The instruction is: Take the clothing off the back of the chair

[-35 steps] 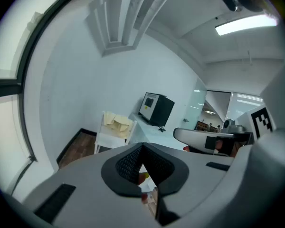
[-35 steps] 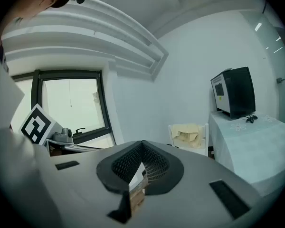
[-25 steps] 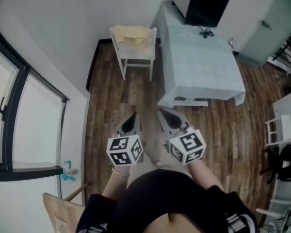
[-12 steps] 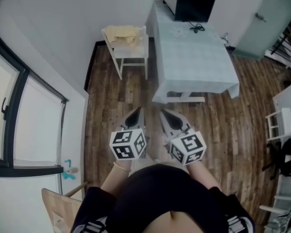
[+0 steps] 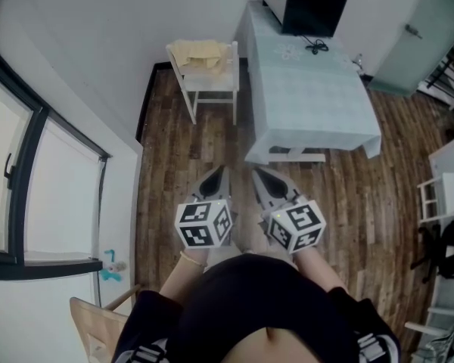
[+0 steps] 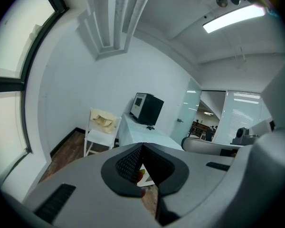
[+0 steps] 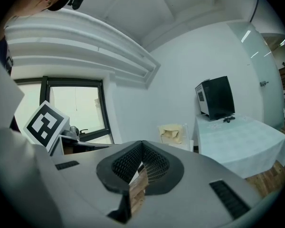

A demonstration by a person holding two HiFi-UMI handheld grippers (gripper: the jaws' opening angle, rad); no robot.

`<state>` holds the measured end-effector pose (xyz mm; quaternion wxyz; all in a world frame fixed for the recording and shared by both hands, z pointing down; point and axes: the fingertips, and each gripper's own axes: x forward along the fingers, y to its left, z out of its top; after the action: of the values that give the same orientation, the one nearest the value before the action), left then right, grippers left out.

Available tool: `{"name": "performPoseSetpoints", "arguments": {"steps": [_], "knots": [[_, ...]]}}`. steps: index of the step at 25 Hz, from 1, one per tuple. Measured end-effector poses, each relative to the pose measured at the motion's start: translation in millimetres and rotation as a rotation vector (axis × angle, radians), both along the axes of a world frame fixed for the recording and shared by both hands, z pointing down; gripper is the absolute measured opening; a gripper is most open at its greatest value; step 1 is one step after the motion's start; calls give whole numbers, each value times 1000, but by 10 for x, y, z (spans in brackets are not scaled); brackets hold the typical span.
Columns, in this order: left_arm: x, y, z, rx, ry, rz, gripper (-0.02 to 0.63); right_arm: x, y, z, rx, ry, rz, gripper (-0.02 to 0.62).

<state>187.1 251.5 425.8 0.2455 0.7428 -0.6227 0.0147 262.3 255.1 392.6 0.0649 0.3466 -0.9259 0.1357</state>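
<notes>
Close the gap first: walk toward the white chair (image 5: 212, 80) by the far wall, and raise both grippers to the height of its backrest as you arrive. Your left gripper (image 5: 219, 172) and right gripper (image 5: 257, 175) are both clenched tight with nothing between the fingers. Release at least one pair before you reach the backrest. Then come in from above the top rail and pinch a thick fold rather than a thin edge. Lift up and clear of the rail before drawing back, or the fabric may snag and tip the chair.

The pale yellow clothing (image 5: 198, 51) is draped over the chair's back, just beside the corner of the cloth-covered surface (image 5: 310, 97). It lies well apart from the fingers, ahead and slightly to the left, with a stretch of wooden floor (image 5: 189, 153) between.
</notes>
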Motion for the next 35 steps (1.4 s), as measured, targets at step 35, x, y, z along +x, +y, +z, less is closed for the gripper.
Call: {"name": "performPoseSetpoints", "arguments": {"steps": [35], "knots": [[-1556, -701, -6, 11, 14, 7, -3, -1694, -765, -22, -1, 15, -2, 11]]}}
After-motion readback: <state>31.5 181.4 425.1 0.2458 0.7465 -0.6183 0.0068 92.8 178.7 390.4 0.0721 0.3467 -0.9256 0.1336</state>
